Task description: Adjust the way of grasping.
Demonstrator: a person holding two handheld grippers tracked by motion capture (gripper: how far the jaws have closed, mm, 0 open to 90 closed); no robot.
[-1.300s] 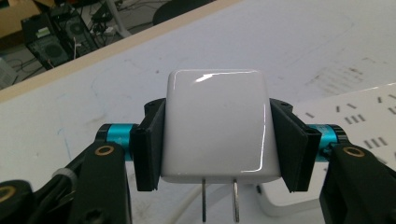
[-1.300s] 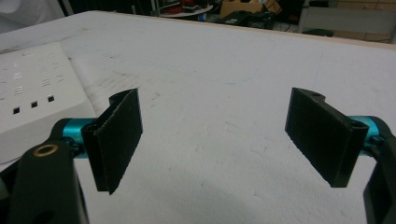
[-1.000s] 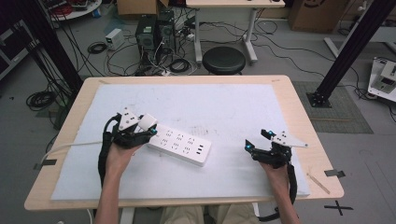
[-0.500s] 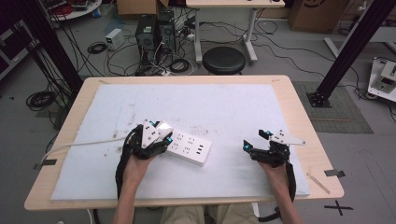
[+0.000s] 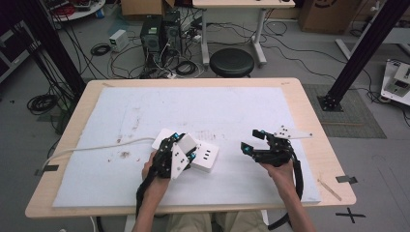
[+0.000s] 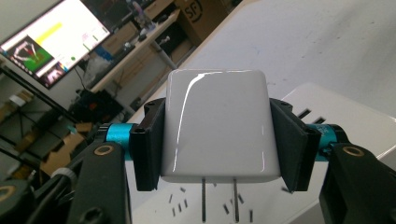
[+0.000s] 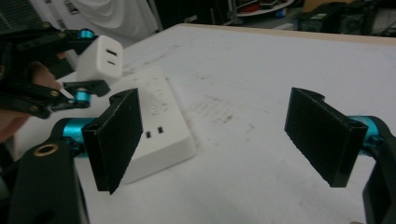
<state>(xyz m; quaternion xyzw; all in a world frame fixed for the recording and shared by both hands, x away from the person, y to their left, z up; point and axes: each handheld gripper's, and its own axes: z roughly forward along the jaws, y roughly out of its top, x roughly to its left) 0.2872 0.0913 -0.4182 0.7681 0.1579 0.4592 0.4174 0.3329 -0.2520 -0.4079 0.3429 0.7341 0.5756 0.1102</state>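
- High view: the left gripper [image 5: 181,152] sits above the near middle of the white mat [image 5: 145,106], clamped on a white charger block [image 5: 187,142] that hovers just over the white power strip [image 5: 205,157].
- The power strip lies flat on the mat, partly hidden under that gripper; its white cord [image 5: 92,149] runs off toward the table's left edge.
- Left gripper view: the two black pads [image 6: 149,140] press the charger block [image 6: 219,126] on opposite sides, its glossy face toward the camera and its two metal prongs [image 6: 219,198] pointing down, bare and not in any socket.
- A corner of the power strip [image 6: 345,116] with its slots shows behind the block.
- Right gripper view: the right gripper [image 7: 215,135] has its jaws spread wide with nothing between them, held above the mat just beside the end of the power strip [image 7: 163,135].
- In the same view the charger block [image 7: 100,58] sits in the other gripper, above the far part of the strip.
- High view: the right gripper [image 5: 251,142] is held near the strip's right end, apart from it.
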